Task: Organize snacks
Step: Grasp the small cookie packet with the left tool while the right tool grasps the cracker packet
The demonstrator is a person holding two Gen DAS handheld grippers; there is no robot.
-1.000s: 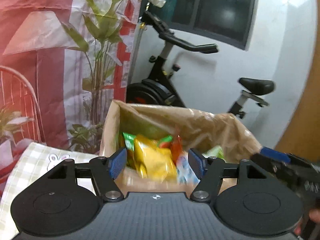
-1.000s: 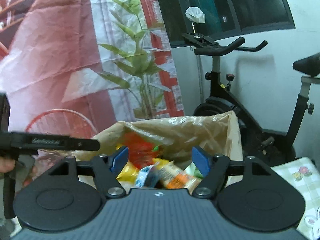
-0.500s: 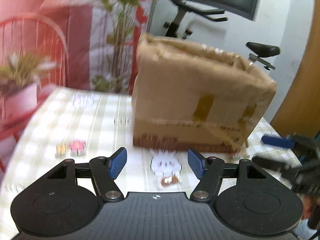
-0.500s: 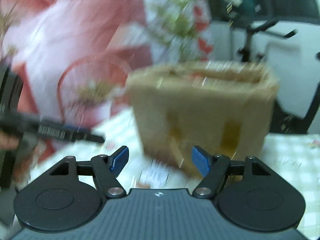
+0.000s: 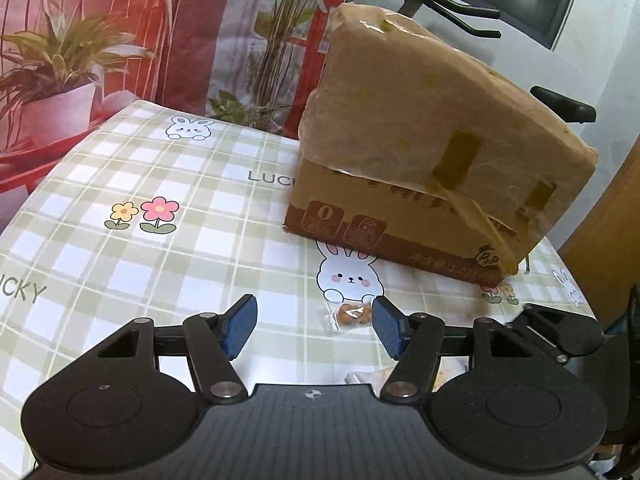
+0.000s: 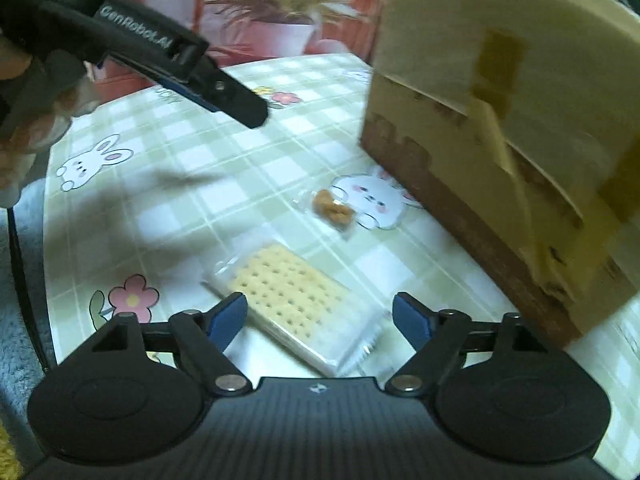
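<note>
The left gripper [image 5: 314,326] is held low over the checked tablecloth [image 5: 160,184], its blue pads wide apart and holding nothing. A small clear packet of brown snack [image 5: 348,314] lies flat on the cloth just beside its right pad, at 1 o'clock. The cardboard box [image 5: 432,152] stands further, at 1 o'clock.

The right gripper [image 6: 320,318] is also spread and empty, tilted down toward the table. A wrapped cracker pack [image 6: 296,300] lies flat between its fingers. The small packet is at 12 o'clock, the box at 2 o'clock.
</note>
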